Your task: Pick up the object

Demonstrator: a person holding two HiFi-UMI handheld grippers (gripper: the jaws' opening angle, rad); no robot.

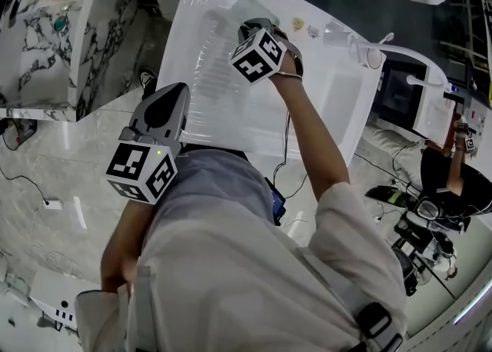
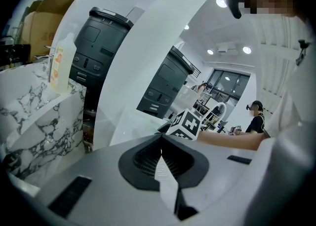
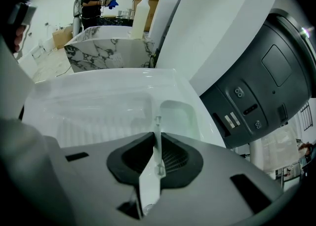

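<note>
My right gripper (image 1: 257, 26) reaches out over a white moulded basin (image 1: 338, 104) with a ridged drain area. In the right gripper view its jaws (image 3: 157, 138) are shut, and a thin clear strip (image 3: 157, 124) stands up from the seam between them. What the strip is cannot be made out. Ahead of it lies the basin's small rectangular recess (image 3: 177, 116). My left gripper (image 1: 169, 97) hangs back near the person's body at the basin's near edge. It is shut (image 2: 161, 143) with nothing between its jaws. The right gripper's marker cube (image 2: 187, 124) shows in the left gripper view.
A marble-patterned counter (image 1: 69, 43) stands left of the basin, carrying a pump bottle (image 3: 140, 15). Dark grey machines (image 3: 266, 87) rise behind a white curved panel. A white faucet (image 1: 384, 51) sits at the basin's far side. Cables (image 1: 46, 200) lie on the floor. Another person (image 3: 94, 0) stands far back.
</note>
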